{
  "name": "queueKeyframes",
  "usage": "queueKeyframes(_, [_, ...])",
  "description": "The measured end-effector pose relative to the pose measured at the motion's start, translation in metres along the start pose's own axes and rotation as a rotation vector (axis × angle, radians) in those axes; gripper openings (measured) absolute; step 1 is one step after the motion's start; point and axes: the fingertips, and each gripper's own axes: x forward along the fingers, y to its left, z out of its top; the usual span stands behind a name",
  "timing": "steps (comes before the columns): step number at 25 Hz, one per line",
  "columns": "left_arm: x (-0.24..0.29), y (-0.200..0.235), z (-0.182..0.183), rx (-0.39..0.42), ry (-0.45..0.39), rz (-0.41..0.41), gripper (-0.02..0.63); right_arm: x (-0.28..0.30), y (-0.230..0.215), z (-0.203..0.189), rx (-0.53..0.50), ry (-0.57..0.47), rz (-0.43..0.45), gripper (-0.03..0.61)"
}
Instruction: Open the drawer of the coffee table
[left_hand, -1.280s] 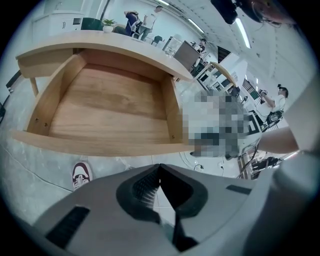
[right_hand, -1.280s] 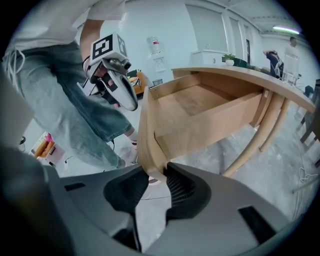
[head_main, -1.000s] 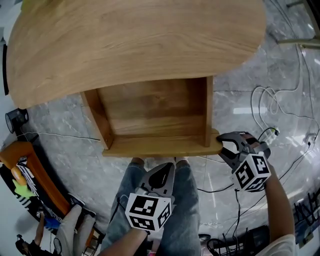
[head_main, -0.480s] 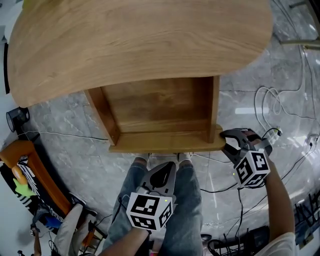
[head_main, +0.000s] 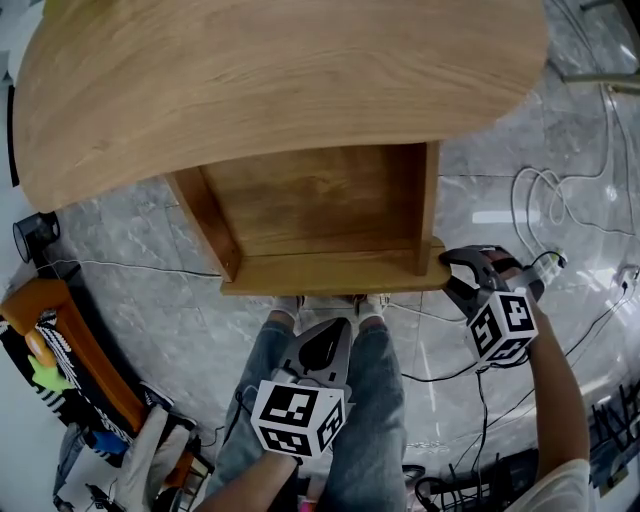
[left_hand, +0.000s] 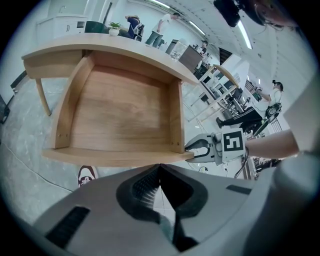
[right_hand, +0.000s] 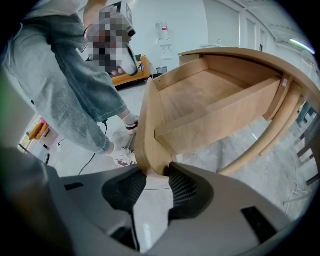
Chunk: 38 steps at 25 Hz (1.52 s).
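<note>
Nearest the body, the left hand-held gripper (head_main: 338, 330) is hanging idle above the blue-jeaned legs (head_main: 375, 400), its jaws pressed together on nothing. Just beyond, the right hand-held gripper (head_main: 448, 272) is pinching, jaws narrow, the right end of the pale wooden drawer front (head_main: 330, 272). The empty light-wood drawer (head_main: 320, 205) is standing well out from under the rounded oak worktop (head_main: 270, 80). Gripping one corner only is risking a skewed pull that jams the drawer, or pads sliding off the thin edge. The front is crowding the white shoes (head_main: 288, 310), leaving little room towards the body. White cables (head_main: 535, 205) are trailing over the grey marble floor (head_main: 130, 310) at the right.
</note>
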Motion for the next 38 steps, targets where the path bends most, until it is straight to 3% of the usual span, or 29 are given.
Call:
queueKeyframes(9, [0.001,-0.001,-0.004,0.004,0.007,0.001,-0.009,0.003,0.000,-0.002,-0.003,-0.012,-0.011,0.135])
queueKeyframes(17, [-0.006,-0.011,-0.016,0.025,0.046,-0.019,-0.009,-0.026,-0.006,0.005,0.093,-0.078,-0.042,0.123])
queueKeyframes(28, [-0.013,-0.011,-0.023,0.026,0.069,-0.019,-0.009,-0.039,-0.008,0.010,0.147,-0.081,-0.034,0.121])
queueKeyframes(38, [-0.009,-0.007,-0.029,0.017,0.076,-0.024,-0.009,-0.022,-0.011,0.004,0.117,-0.068,-0.042,0.130])
